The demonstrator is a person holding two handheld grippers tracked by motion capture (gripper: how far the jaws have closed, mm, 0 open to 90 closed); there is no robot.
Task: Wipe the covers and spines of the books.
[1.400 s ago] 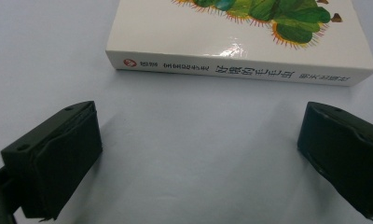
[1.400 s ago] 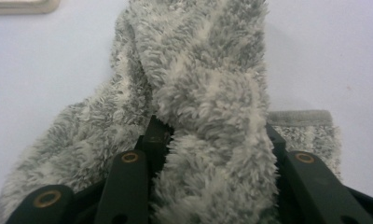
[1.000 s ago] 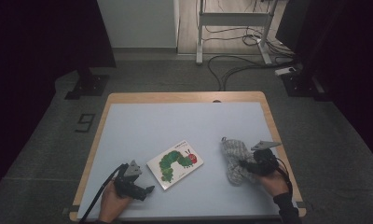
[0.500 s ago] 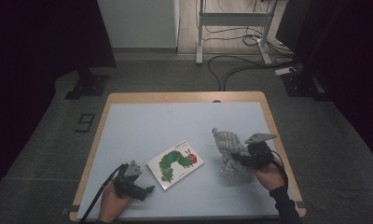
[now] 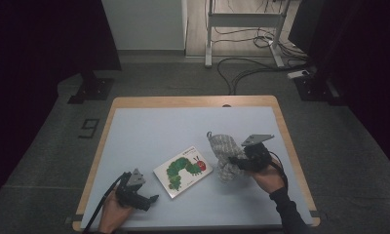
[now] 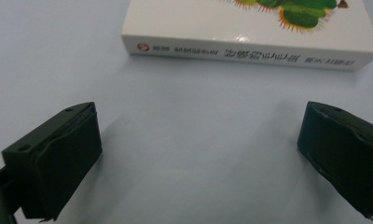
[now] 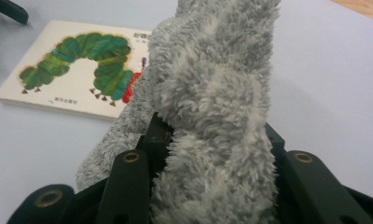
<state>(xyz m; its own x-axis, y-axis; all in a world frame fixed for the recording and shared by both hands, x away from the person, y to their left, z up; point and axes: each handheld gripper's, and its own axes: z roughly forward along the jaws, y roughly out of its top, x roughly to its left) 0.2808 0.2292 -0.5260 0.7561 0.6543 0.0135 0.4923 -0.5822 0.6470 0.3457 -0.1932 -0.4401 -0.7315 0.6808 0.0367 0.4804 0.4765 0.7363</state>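
A grey fluffy plush toy [image 5: 224, 156] is held off the light blue table [image 5: 159, 131] at the right, with my right gripper [image 5: 243, 162] shut on its middle. Up close, the plush toy [image 7: 212, 107] bulges between the two black jaws and hides their tips. A white picture book with a green caterpillar on the cover [image 5: 183, 170] lies flat at the table's centre front. My left gripper [image 5: 143, 197] rests at the front left, just short of the book [image 6: 250, 32], open with bare table between its fingers [image 6: 58, 158].
The table has a wooden rim [image 5: 193, 101]. Beyond its far edge are a dark floor, cables [image 5: 251, 63] and a metal frame's legs [image 5: 242, 19]. A dark stand base [image 5: 93, 90] sits at the far left.
My right gripper has carried the plush toy to the left and upward, closer to the book. The left gripper and the book have stayed put.
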